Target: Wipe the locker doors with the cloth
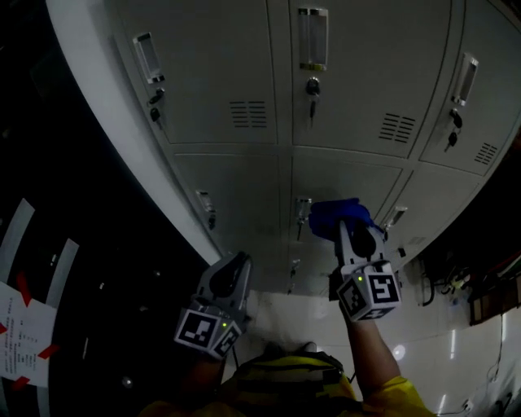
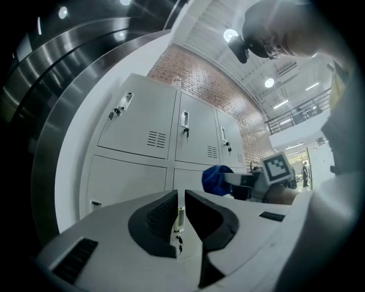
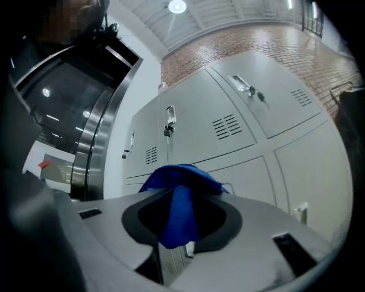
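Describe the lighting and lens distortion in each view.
Head view: dim and underexposed, the lockers dull grey and their left edge bowed by the lens. Left gripper view: brighter, a ceiling lamp flares, its left corners are black. Right gripper view: strong fisheye curve, dark vignette, a second ceiling lamp glares at the top; the blue cloth is sharp.

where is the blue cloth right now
The blue cloth is clamped in the right gripper, right of centre in the head view, in front of the lower locker doors.
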Demonstrator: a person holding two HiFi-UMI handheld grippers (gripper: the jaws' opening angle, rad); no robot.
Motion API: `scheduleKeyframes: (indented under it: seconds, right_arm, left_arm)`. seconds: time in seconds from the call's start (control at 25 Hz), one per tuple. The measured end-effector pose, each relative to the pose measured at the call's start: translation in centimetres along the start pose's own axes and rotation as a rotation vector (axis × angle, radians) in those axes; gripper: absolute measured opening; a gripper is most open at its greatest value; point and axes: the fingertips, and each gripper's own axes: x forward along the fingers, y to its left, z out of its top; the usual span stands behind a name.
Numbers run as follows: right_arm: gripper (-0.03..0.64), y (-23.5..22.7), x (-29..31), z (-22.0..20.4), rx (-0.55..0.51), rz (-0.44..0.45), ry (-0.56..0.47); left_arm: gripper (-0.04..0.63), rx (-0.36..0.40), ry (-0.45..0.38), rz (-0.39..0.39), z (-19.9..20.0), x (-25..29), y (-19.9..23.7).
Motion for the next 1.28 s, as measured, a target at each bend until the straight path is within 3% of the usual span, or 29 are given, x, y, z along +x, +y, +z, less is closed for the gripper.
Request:
scheduleKeyframes:
  seconds: [0.32, 0.56, 0.68, 0.88, 1.0, 1.16, 1.28]
  right_arm:
    - [0.106, 2.4, 11.2, -2.0, -0.036, -0.009, 0.024]
    - [0.106, 1.5, 12.0, -1.6, -0.112, -0.064, -0.014]
    - [0.106, -2.8, 9.9, 0.2, -0.122, -0.138, -0.064]
    - [0.106, -14.6, 4.1, 2.8, -0.129, -0.349, -0.096]
    - [0.106, -17.1, 2.9, 3.4, -0.13, -0.394, -0.1]
    - [0.106, -13.7, 2.7, 2.7, -0.069, -0.315, -0.1]
    - [0.107, -4.4, 5.1, -0.5, -0.059, -0.11, -0.048]
  left_arm:
    - [0.041, 0.026, 0.017, 0.045, -0.5, 2.7, 2.4]
    - [0.041, 0.011, 0.035, 0.039, -1.4, 4.3, 2.6]
    - [0.041, 0.009, 0.046, 0.017, -1.9, 5.4, 2.2]
    - [0.041, 0.003, 0.06, -0.028, -2.6, 7.0, 1.3]
    - [0.041, -0.008, 0.062, -0.054, -2.9, 7.9, 0.6]
    - [0.041, -0.016, 0.061, -0.058, -2.9, 7.8, 0.1]
    - [0.041, -0.015, 0.073, -0.035, -3.3, 7.2, 0.9]
